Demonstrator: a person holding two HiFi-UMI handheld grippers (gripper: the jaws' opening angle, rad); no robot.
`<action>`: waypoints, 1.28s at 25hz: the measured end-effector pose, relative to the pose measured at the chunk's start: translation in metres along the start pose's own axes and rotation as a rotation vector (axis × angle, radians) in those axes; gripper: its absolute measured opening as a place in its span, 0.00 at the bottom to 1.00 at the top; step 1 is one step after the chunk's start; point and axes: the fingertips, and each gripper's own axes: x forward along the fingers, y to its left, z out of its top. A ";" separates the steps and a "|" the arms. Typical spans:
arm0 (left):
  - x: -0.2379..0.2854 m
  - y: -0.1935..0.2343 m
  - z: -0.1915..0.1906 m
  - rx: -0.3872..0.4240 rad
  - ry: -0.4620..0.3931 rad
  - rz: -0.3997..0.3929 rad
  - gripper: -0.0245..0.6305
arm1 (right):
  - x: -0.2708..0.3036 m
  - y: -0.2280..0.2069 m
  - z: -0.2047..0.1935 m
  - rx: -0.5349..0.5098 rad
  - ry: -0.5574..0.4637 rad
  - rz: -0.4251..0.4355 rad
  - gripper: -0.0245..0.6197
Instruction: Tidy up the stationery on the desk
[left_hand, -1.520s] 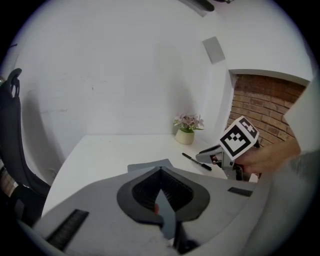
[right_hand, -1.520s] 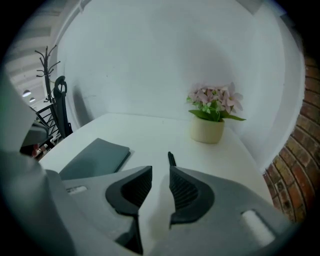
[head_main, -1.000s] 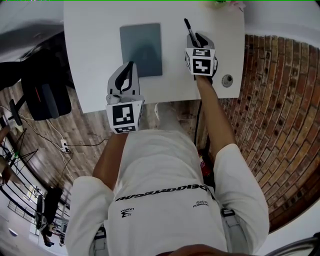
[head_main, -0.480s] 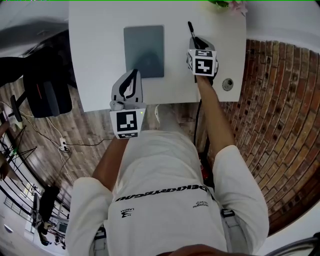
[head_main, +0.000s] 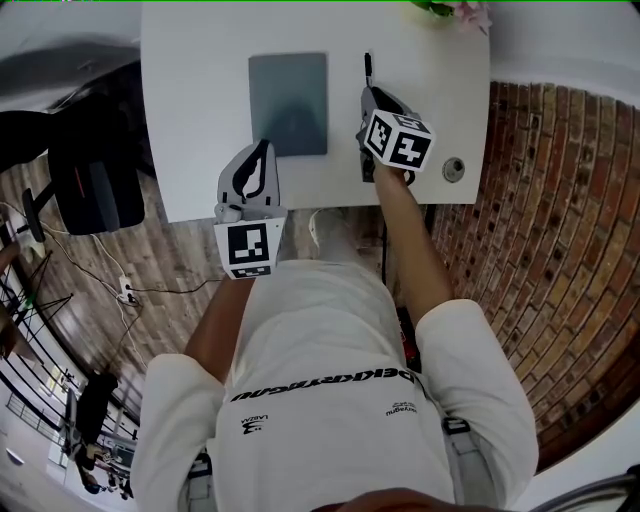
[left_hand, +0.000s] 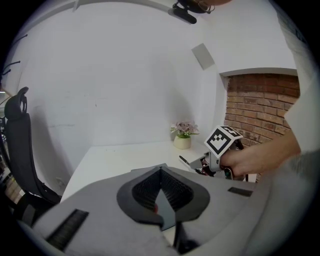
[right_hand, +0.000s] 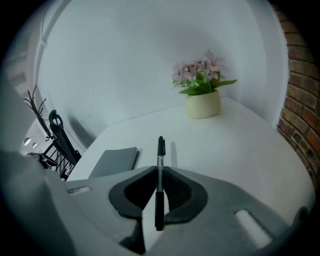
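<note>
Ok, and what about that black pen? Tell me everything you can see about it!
The pen is slim, plastic-looking and black at both ends, with a paler printed band on its barrel. The right gripper has just closed its jaws on it, pinching the middle, so it pokes straight out ahead. It looks lifted off the white desk, with a thin shadow beside it. Only the gripper's pads seem to touch it.

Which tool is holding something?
The right tool: its jaws have just been closing and now clamp the black pen. The left tool is shut on nothing.
</note>
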 end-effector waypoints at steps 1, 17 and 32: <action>0.000 -0.001 0.001 0.000 -0.002 -0.002 0.04 | -0.001 0.005 -0.004 0.008 0.001 0.007 0.11; -0.011 0.002 -0.001 -0.018 -0.020 0.011 0.04 | 0.008 0.047 -0.049 0.074 0.050 0.065 0.11; -0.016 0.006 -0.011 -0.020 -0.003 0.000 0.04 | 0.017 0.054 -0.054 0.148 0.064 0.070 0.13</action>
